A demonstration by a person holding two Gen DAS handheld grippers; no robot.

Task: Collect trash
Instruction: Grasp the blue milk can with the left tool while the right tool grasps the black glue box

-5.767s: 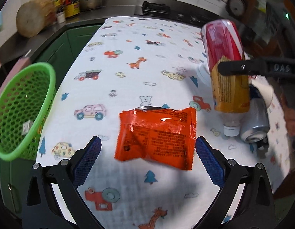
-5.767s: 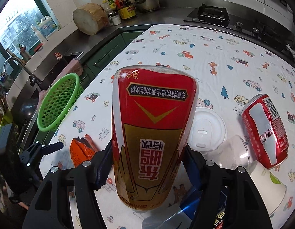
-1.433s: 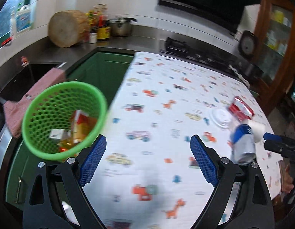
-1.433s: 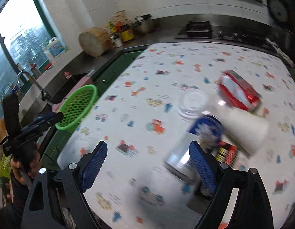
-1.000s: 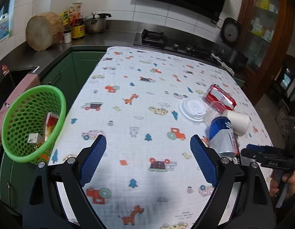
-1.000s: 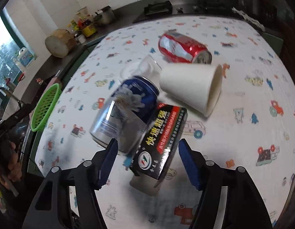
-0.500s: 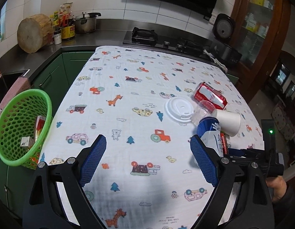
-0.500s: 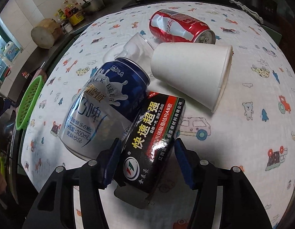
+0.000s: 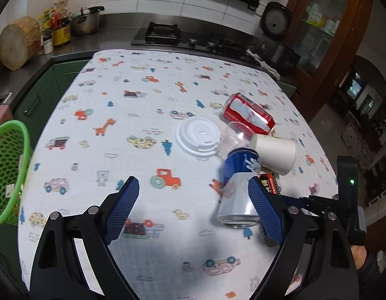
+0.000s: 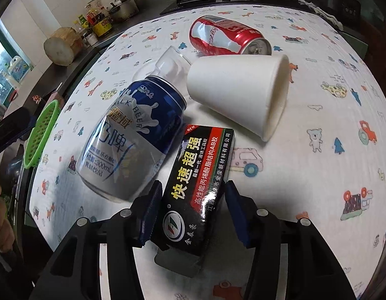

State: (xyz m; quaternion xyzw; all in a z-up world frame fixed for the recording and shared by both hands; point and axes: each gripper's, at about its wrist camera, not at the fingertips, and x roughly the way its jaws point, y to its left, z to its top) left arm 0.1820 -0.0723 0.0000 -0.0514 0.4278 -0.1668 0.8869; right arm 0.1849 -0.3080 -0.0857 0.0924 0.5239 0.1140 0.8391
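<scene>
At lower centre of the right wrist view, the right gripper (image 10: 190, 215) jaws are closing on a black rectangular glue box (image 10: 197, 182), its near end hidden; whether both pads press is unclear. Empty, the left gripper (image 9: 193, 207) jaws gape; the green mesh basket (image 9: 8, 172) is cut off at left.

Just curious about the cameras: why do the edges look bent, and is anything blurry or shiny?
Both views are fisheye, so the table edges bow. Left wrist: sharp, with a dark shadow under the left gripper. Right wrist: glare on the black box.

Blue-and-silver can (image 10: 128, 145), red can (image 10: 225, 37), white cup (image 10: 240, 92), black box (image 10: 195, 187), green basket (image 9: 8, 170)
</scene>
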